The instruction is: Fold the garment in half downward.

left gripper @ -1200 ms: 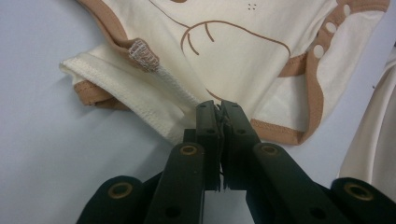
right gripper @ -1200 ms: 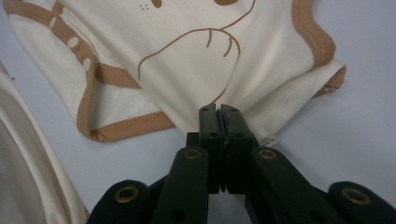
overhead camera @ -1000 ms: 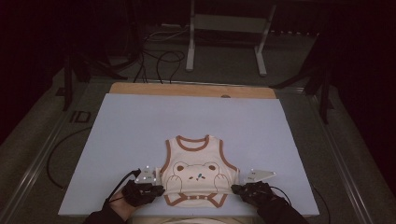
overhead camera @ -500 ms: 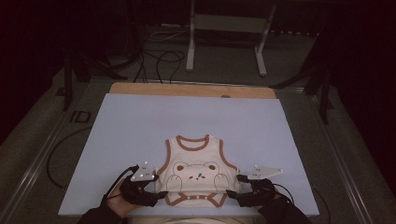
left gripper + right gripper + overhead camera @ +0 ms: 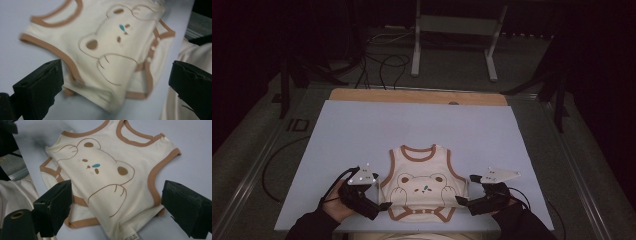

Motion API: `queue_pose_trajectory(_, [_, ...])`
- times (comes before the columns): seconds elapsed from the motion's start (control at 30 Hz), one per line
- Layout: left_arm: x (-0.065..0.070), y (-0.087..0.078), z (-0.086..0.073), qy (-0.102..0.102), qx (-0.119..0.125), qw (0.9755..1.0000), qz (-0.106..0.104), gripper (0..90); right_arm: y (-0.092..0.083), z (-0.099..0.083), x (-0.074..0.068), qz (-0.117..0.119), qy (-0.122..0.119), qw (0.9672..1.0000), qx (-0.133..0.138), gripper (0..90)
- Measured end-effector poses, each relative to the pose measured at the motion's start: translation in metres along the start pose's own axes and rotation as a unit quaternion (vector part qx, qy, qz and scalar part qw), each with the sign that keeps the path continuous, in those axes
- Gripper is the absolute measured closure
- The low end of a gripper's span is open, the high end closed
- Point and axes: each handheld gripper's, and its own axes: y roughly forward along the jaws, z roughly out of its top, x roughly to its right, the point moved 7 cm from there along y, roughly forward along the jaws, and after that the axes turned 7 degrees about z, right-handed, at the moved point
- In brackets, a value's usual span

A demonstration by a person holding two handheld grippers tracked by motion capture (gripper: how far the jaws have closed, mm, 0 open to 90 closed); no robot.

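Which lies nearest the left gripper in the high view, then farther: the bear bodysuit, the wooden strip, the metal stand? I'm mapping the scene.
1. Bear bodysuit, just beside the left gripper.
2. Wooden strip, at the table's far edge.
3. Metal stand, on the floor beyond.

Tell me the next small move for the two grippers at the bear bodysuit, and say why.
Probably draw both hands back and clear. The left gripper and right gripper have just been opening, nothing between their jaws, and the bodysuit lies on the table with its bottom part folded up. Its left lower corner looks a bit rumpled, so a light smoothing there might follow.
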Motion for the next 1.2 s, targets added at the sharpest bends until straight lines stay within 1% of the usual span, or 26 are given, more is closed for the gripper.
queue_pose_trajectory(0.07, [-0.004,-0.001,0.005,-0.001,0.005,1.0000,0.004,0.4,-0.002,0.005,0.002,-0.006,-0.015,0.9999,-0.005,10.5])
queue_pose_trajectory(0.1, [-0.006,-0.001,0.007,0.002,0.006,1.0000,0.007,0.4,-0.003,0.008,0.003,-0.007,-0.019,0.9998,-0.004,10.5])
queue_pose_trajectory(0.17, [-0.009,-0.002,0.011,0.007,0.008,0.9999,0.007,0.4,-0.005,0.014,0.006,-0.014,-0.025,0.9996,0.000,10.4])
queue_pose_trajectory(0.2, [-0.011,-0.003,0.013,0.008,0.009,0.9999,0.008,0.4,-0.006,0.017,0.006,-0.014,-0.028,0.9995,0.002,10.5])
queue_pose_trajectory(0.27, [-0.015,-0.002,0.017,0.005,0.013,0.9999,0.007,0.4,-0.007,0.023,0.010,-0.022,-0.033,0.9992,0.004,10.5])
queue_pose_trajectory(0.3, [-0.017,-0.002,0.018,0.004,0.014,0.9999,0.008,0.4,-0.007,0.026,0.012,-0.024,-0.036,0.9990,0.007,10.4])
queue_pose_trajectory(0.4, [-0.023,0.000,0.022,0.010,0.013,0.9998,0.011,0.4,-0.007,0.034,0.018,-0.028,-0.042,0.9987,0.010,10.4])
queue_pose_trajectory(0.47, [-0.026,0.001,0.024,0.008,0.012,0.9999,0.007,0.4,-0.006,0.040,0.021,-0.030,-0.045,0.9985,0.012,10.5])
queue_pose_trajectory(0.53, [-0.030,0.002,0.026,0.006,0.014,0.9999,-0.001,0.4,-0.005,0.045,0.025,-0.027,-0.043,0.9986,0.014,10.5])
queue_pose_trajectory(0.6, [-0.033,0.003,0.028,0.003,0.016,0.9998,-0.010,0.4,-0.004,0.050,0.028,-0.025,-0.048,0.9985,0.013,10.4])
queue_pose_trajectory(0.77, [-0.042,0.005,0.035,-0.005,0.020,0.9997,-0.015,0.5,0.000,0.063,0.035,-0.021,-0.054,0.9982,0.015,10.4])
queue_pose_trajectory(0.93, [-0.050,0.008,0.042,0.000,0.020,0.9997,-0.015,0.5,0.006,0.074,0.044,-0.017,-0.052,0.9984,0.017,10.4])
queue_pose_trajectory(1.03, [-0.056,0.011,0.046,-0.001,0.025,0.9996,-0.016,0.5,0.010,0.079,0.049,-0.017,-0.054,0.9983,0.013,10.4])
queue_pose_trajectory(1.1, [-0.059,0.013,0.048,-0.004,0.028,0.9994,-0.022,0.5,0.013,0.082,0.052,-0.013,-0.057,0.9982,0.014,10.4])
queue_pose_trajectory(1.13, [-0.061,0.014,0.049,-0.001,0.033,0.9992,-0.022,0.5,0.015,0.084,0.054,-0.012,-0.057,0.9982,0.014,10.4])
queue_pose_trajectory(1.2, [-0.064,0.017,0.051,-0.001,0.032,0.9993,-0.021,0.5,0.017,0.087,0.056,-0.004,-0.058,0.9981,0.019,10.4])
